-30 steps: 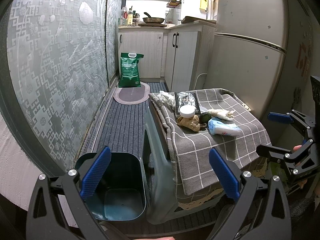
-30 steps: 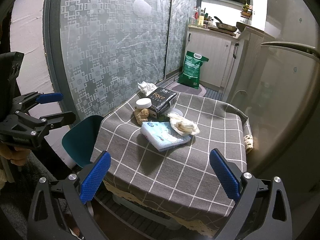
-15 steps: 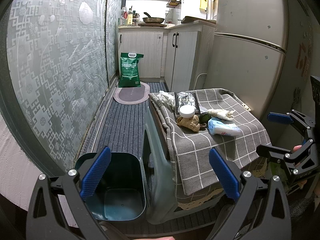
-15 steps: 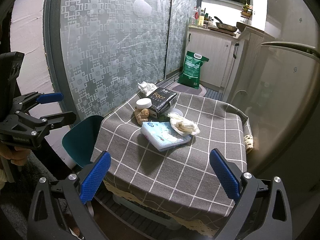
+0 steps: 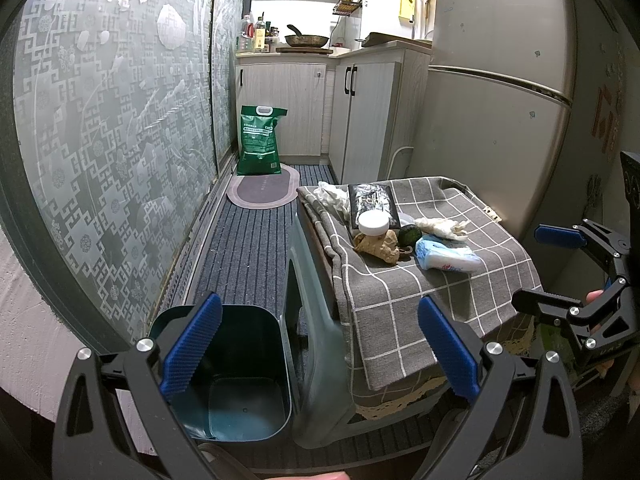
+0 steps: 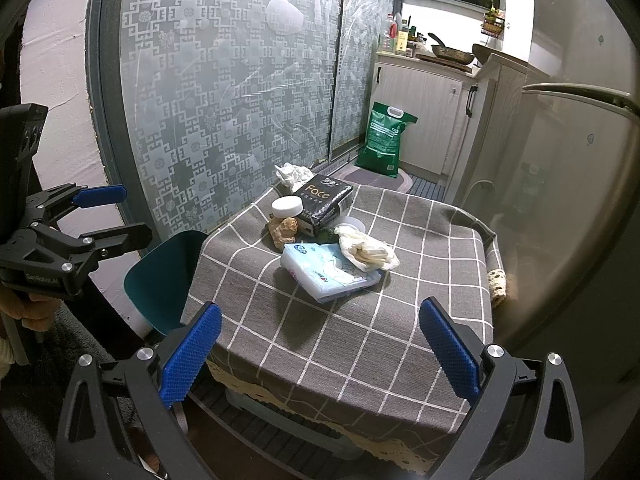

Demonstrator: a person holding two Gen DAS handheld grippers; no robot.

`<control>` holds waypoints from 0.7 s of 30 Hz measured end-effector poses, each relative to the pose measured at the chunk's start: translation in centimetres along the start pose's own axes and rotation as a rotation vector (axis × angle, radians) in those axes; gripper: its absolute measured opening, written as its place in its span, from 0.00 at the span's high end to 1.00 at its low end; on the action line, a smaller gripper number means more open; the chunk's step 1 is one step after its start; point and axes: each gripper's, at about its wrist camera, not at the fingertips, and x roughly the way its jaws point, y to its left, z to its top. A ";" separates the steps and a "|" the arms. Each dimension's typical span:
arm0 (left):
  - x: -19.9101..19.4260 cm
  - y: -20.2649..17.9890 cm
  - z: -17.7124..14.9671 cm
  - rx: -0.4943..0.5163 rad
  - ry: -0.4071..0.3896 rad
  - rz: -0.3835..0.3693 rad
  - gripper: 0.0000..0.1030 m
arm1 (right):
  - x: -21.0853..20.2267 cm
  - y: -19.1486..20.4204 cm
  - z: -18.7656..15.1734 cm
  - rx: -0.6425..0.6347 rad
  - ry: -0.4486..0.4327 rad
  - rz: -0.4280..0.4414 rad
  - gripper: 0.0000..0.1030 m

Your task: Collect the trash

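Both claws hang wide apart and grasp nothing: the left gripper [image 5: 318, 354] hovers above the teal bin [image 5: 224, 368], which stands on the floor just beside the table's left edge, while the right gripper [image 6: 320, 354] hovers off the table's near edge, well short of the trash. That trash sits bunched toward the far left corner of the table [image 6: 420, 320], whose grey cloth is woven in a white grid with lace along the hem. A crumpled brown paper wad [image 6: 284, 230] touches a round white lid [image 6: 287, 206]; beside them lies a glossy black tissue pack [image 6: 326, 200] (printed "Face"). A limp, wrinkled cream glove [image 6: 366, 250] drapes over the far corner of a soft, pale blue tissue pack [image 6: 326, 274]. A crushed white tissue [image 6: 292, 174] rests at the far edge, against the black pack.
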 end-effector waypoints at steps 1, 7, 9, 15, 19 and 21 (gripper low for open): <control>0.0 0.0 0.0 0.000 0.000 0.000 0.03 | 0.0 0.1 0.0 0.000 0.000 -0.001 0.03; 0.0 0.0 0.0 0.000 0.000 0.000 0.03 | 0.1 0.0 0.0 -0.001 0.001 -0.001 0.03; 0.0 0.0 0.0 0.000 0.000 0.000 0.03 | 0.1 0.0 0.0 0.000 0.000 -0.001 0.03; 0.0 0.0 0.0 0.000 0.000 0.000 0.03 | 0.1 0.1 0.0 0.000 0.000 -0.002 0.03; 0.0 0.0 0.0 0.000 0.000 0.002 0.03 | 0.0 -0.2 0.0 0.010 0.000 -0.008 0.03; 0.0 0.0 0.0 0.001 0.001 -0.003 0.03 | -0.1 -0.6 -0.1 0.019 0.001 -0.008 0.03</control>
